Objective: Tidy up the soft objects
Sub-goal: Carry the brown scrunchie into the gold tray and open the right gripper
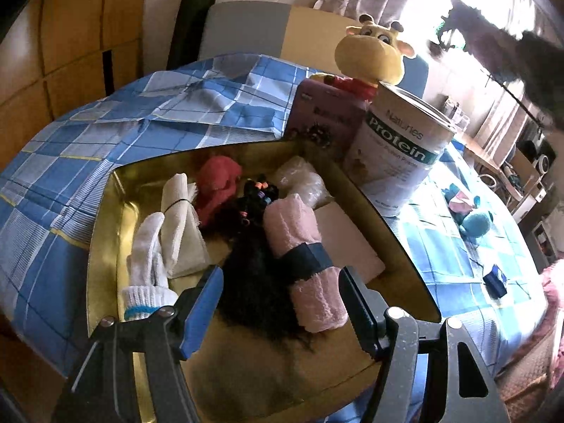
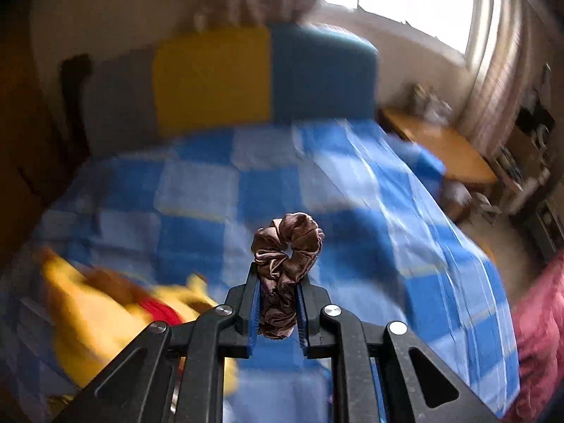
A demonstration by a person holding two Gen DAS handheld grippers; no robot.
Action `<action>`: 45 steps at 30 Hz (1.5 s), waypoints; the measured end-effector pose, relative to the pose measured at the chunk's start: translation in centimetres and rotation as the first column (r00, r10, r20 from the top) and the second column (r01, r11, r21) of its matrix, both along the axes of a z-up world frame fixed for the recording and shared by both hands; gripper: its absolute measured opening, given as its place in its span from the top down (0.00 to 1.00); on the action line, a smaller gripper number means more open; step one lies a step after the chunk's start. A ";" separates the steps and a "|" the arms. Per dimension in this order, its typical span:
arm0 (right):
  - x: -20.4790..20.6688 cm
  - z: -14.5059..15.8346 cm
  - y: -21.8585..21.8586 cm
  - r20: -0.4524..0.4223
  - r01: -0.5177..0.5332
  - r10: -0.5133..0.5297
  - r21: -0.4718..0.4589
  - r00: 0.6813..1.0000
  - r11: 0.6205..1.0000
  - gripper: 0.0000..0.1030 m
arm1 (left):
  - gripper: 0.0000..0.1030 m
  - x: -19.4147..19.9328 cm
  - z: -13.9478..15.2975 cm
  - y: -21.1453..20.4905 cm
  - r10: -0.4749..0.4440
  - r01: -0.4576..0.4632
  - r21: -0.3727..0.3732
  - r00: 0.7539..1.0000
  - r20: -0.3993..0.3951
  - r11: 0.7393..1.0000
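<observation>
A gold-lined box (image 1: pixel 105 218) lies on the bed. It holds a white glove (image 1: pixel 146 261), a tied white cloth roll (image 1: pixel 179 222), a red cloth (image 1: pixel 216 183), a black wig with coloured beads (image 1: pixel 246 257), a pink towel roll with a dark band (image 1: pixel 299 246) and a clear bag (image 1: pixel 303 179). My left gripper (image 1: pixel 280 303) hovers open over the box's near end, with the wig and the towel's end below its gap. In the right wrist view my right gripper (image 2: pixel 278 275) is shut on a brown satin scrunchie (image 2: pixel 287 243), high above the blurred bed.
A protein can (image 1: pixel 402 155), a pink carton (image 1: pixel 324 112) and a yellow giraffe plush (image 1: pixel 373 53) stand behind the box. A teal plush (image 1: pixel 476 224) and a small dark blue item (image 1: pixel 495 278) lie on the checked sheet (image 1: pixel 53 183). A wooden side table (image 2: pixel 440 148) stands right of the bed.
</observation>
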State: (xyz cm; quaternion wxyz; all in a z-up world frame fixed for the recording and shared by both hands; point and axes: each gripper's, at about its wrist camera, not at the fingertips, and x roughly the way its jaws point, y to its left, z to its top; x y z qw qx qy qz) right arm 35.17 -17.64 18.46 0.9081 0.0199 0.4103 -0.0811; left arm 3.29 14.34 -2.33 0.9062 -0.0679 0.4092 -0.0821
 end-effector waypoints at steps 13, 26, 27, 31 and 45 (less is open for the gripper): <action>-7.4 -2.8 22.2 -0.011 -0.710 0.711 0.028 0.703 0.703 0.85 | 0.33 -0.1 0.3 3.2 0.138 -0.138 0.047 0.990 0.003 0.989; -22.8 -17.0 23.0 -0.177 -0.774 0.811 0.241 0.558 0.585 0.85 | 0.31 -2.1 0.6 6.4 0.285 -0.286 0.103 0.958 0.026 0.953; -23.8 -17.4 23.0 -0.176 -0.775 0.814 0.250 0.553 0.581 0.85 | 0.30 -2.2 0.6 6.4 0.288 -0.289 0.105 0.957 0.026 0.952; -26.3 -19.1 24.0 -0.173 -0.778 0.830 0.290 0.531 0.558 0.85 | 0.30 -2.6 0.4 6.5 0.298 -0.299 0.107 0.954 0.020 0.948; -27.3 -24.3 26.3 -0.260 -0.726 0.769 0.257 0.583 0.638 0.75 | 0.30 -3.8 -0.4 8.4 0.350 -0.349 0.090 0.937 0.009 0.933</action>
